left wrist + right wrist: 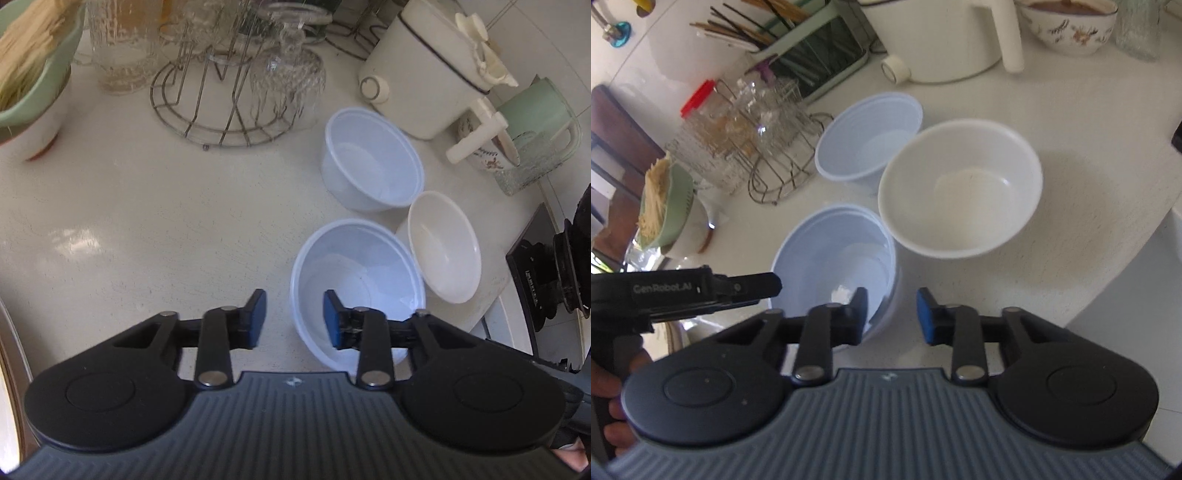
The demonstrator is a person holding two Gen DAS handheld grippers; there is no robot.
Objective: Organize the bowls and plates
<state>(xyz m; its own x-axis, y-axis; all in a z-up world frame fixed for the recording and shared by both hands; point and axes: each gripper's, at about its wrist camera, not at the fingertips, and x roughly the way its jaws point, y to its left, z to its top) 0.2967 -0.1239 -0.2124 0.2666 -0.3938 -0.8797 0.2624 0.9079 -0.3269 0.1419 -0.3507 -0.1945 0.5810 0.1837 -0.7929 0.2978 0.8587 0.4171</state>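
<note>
The left gripper (294,319) is pointing steeply down at the pale speckled countertop (147,229), its blue-padded jaws standing apart with nothing between them; the rim of the nearest pale-blue plastic bowl (354,280) is lying just beside its right pad, not pinched. In the right wrist view the right gripper (892,315) is likewise tilting down, its jaws parted and empty, the left pad hanging over the same near blue bowl (834,258) and the right pad over bare counter. A hand (613,402) is gripping the black handle of the left gripper (764,286) at the left edge of that view, its fingers reaching toward the bowl's rim.

Just beyond the near bowl, a white glossy bowl (960,188) is sitting upright, touching or nearly touching it, and a second pale-blue plastic bowl (870,138) is standing behind, close against both. All three are empty and open side up.

Further back a round wire rack (221,110) is holding upturned clear glasses (288,77); a white electric pot with a dark band (424,74) and a mint-green jug (535,110) are crowding the far right. A green colander of pale noodles (33,62) is sitting far left
</note>
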